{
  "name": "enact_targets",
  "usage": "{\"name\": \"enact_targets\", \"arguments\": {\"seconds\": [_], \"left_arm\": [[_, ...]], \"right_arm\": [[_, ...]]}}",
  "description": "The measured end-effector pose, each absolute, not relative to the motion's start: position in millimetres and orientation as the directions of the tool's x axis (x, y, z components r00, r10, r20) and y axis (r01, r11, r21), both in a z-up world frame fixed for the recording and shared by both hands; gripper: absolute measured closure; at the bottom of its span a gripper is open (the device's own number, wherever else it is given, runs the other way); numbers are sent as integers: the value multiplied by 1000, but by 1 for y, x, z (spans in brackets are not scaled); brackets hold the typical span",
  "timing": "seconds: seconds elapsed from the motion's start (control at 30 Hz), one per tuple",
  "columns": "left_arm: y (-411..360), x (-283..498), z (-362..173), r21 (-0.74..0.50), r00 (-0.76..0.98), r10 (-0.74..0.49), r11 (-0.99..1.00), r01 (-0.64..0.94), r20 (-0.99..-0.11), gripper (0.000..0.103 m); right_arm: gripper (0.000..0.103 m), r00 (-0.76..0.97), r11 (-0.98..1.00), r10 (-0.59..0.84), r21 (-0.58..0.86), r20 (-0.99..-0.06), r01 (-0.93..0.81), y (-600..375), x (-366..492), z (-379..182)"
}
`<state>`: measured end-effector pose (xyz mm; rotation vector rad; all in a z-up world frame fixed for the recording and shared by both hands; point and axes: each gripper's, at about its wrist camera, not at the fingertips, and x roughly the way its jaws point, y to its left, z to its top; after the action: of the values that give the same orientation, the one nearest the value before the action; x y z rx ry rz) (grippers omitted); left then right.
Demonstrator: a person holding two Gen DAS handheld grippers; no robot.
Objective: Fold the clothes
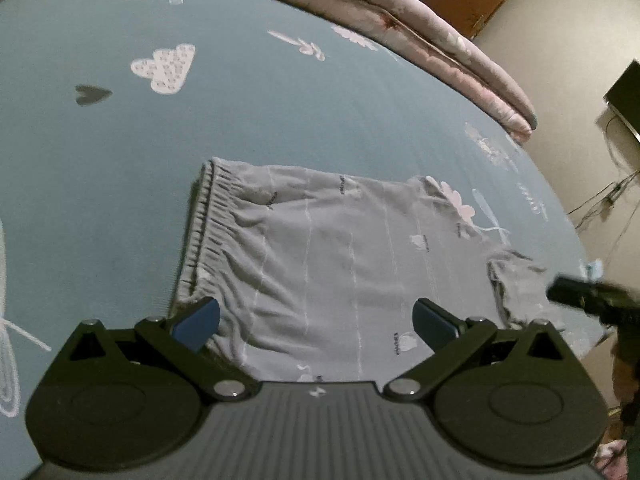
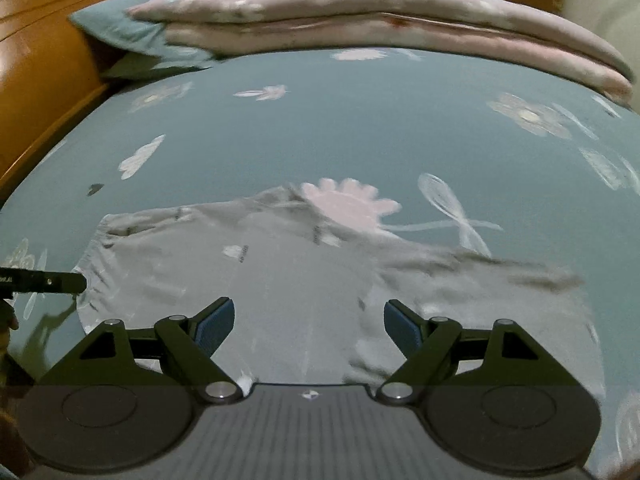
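One grey shorts (image 1: pixel 320 256) on bedsheet (image 1: pixel 120 140), two open tongs: left tongs (image 1: pixel 316 320), right tongs (image 2: pixel 308 324)

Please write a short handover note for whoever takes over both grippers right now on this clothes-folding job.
Left gripper: open, empty, hovering above the waistband end of the grey shorts.
Right gripper: open, empty, hovering above the leg end of the same shorts.
Where things are: the shorts lie spread flat on the blue flowered bedsheet, elastic waistband at one end, legs at the other. A folded pink quilt sits at the far edge of the bed, clear of the work.
Done: the shorts appear laid out; no fold is visible.
Left: grip the shorts and fold them; the leg end looks a little rumpled, so smoothing may help first.
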<state>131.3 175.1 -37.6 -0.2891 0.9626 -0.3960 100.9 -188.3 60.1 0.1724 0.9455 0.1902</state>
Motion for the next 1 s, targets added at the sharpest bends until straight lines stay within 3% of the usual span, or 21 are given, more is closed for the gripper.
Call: {"name": "enact_targets", "arguments": {"seconds": [0.13,0.4,0.67,0.87,0.93,1.0], "left_arm": [[172,123,-29,-370,543,-393,916,157,-742,1],[176,119,-14,-357,610,-288,934,8,-739,1],[156,122,-2,-166,569,-60,977,-137,-820,1],[139,127,6,-131,538,-10,974,-187,-843,2],[138,127,3,-167,560,-35,968,-186,-828,6],[139,127,-4,-205,572,-57,958,-198,-819,24]], "right_arm": [[17,543,943,333,273,-771,-190,-183,127,49],[17,497,944,322,237,-805,-229,-202,154,49],[17,457,902,422,311,-783,-300,-220,168,37],[17,408,851,513,387,-755,-354,-222,181,30],[17,386,825,550,411,-740,-387,-221,186,30],[17,375,810,570,422,-731,-408,-220,190,29]]}}
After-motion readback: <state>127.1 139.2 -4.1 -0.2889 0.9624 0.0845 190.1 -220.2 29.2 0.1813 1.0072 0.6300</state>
